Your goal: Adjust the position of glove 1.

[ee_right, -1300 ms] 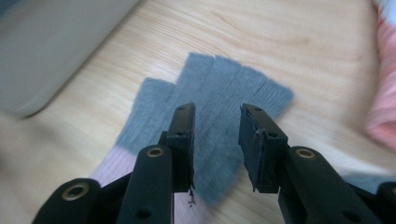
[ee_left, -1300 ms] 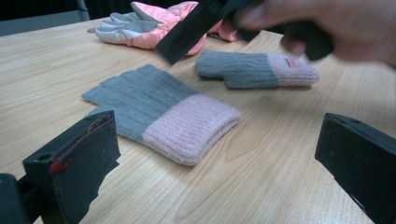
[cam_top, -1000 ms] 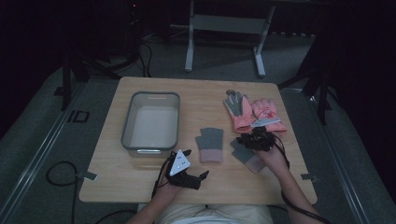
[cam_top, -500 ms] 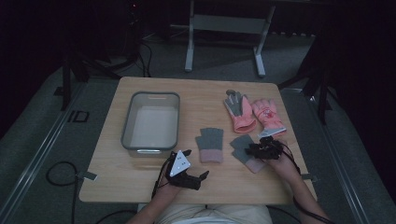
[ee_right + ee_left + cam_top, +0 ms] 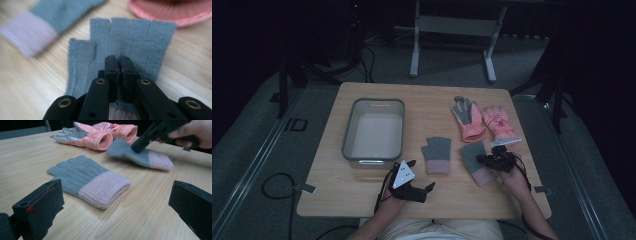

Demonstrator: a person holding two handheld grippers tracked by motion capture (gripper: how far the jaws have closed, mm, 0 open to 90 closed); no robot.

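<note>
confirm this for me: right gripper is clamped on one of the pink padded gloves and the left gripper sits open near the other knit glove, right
Not quite. The right gripper is shut on a grey knit fingerless glove with a pink cuff, not a pink padded glove; the right gripper view shows its jaws pinching the grey knit. The rest holds: the left gripper sits open near the other knit glove.

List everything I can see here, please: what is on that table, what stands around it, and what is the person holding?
knit fingerless gloves: two, grey with pink cuffs, table front; one lies flat, the other is pinched
padded gloves: two, pink, far right; one grey-palmed, one beside it
bin: one, clear grey-rimmed, left of centre
table: one, light wood
metal stand: one, grey, on the floor behind
cables: black, on the floor at left
left tongs: black, open, near front edge
right tongs: black, shut on the right knit glove
</note>
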